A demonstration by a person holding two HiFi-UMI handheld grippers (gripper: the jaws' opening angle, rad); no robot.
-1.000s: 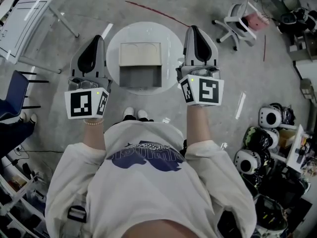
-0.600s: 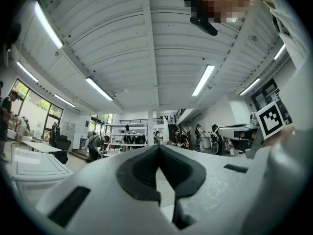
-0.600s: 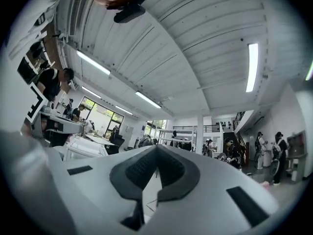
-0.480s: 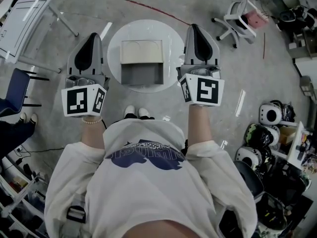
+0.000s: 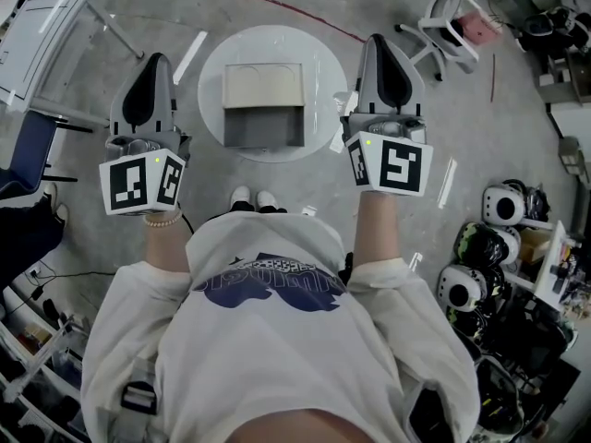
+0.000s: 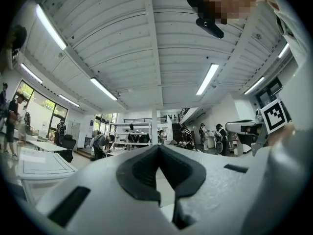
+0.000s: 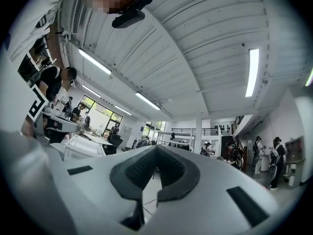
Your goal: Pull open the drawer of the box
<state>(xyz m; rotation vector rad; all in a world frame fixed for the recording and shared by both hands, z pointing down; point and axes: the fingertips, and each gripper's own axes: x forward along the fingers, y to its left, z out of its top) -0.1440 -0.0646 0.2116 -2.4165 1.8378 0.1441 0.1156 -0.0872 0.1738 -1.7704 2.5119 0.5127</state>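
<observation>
Beige box (image 5: 263, 86), grey drawer (image 5: 263, 129), glossy white table (image 5: 323, 81).

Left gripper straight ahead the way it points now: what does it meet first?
Nothing near. The left gripper, shut and empty, points level across the room, left of the box; the way looks free up to far shelves, depth unclear.

Round white table (image 5: 323, 63): glossy, smooth, reflective top. Beige rectangular box (image 5: 264, 86): matt plastic; its grey drawer (image 5: 262, 129) matt too. Grey concrete floor (image 5: 166, 7): smooth, slight sheen. White T-shirt (image 5: 277, 358): soft cloth.
</observation>
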